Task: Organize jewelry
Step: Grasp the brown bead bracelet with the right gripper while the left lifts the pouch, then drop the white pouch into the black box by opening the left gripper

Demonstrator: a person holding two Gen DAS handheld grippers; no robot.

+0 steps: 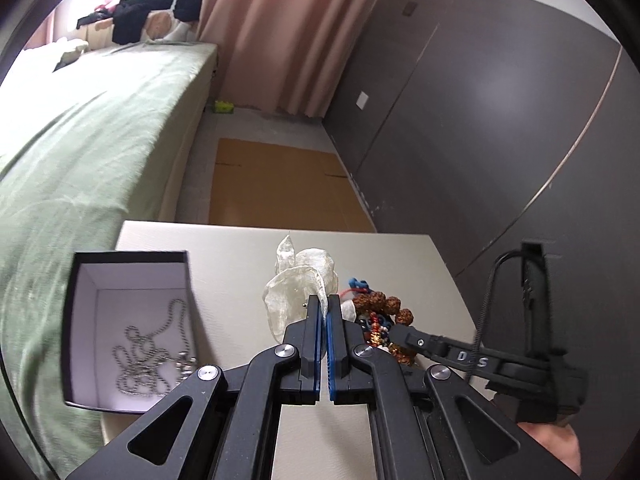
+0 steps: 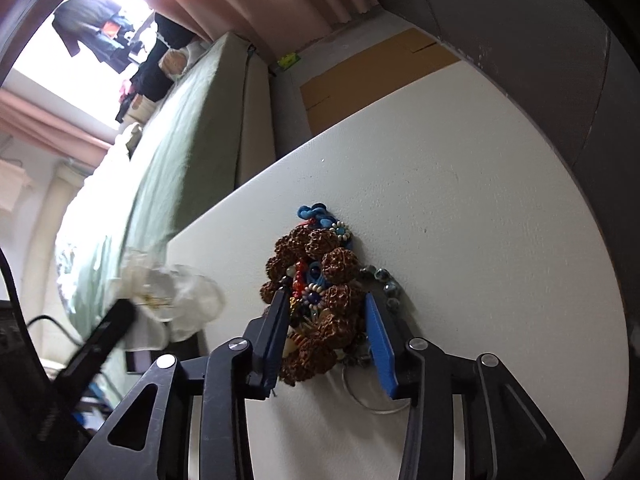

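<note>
Jewelry heap on a pale bench beside a green-covered bed (image 1: 100, 128).

The left gripper (image 1: 323, 302) pinches a sheer, crinkly organza pouch (image 1: 298, 280) at 12 o'clock. A black box (image 1: 128, 324) at 9 o'clock holds a ball chain (image 1: 152, 354). The right gripper (image 2: 326, 306) spreads wide around knobbly brown seed beads (image 2: 320, 280) tangled with blue cord on the bench (image 2: 480, 220).

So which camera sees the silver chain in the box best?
The left wrist view. There the silver chain lies coiled on the white floor of the open black box, seen from above. The right wrist view does not show the chain; it looks at the pile of brown beads on the table instead.
</note>
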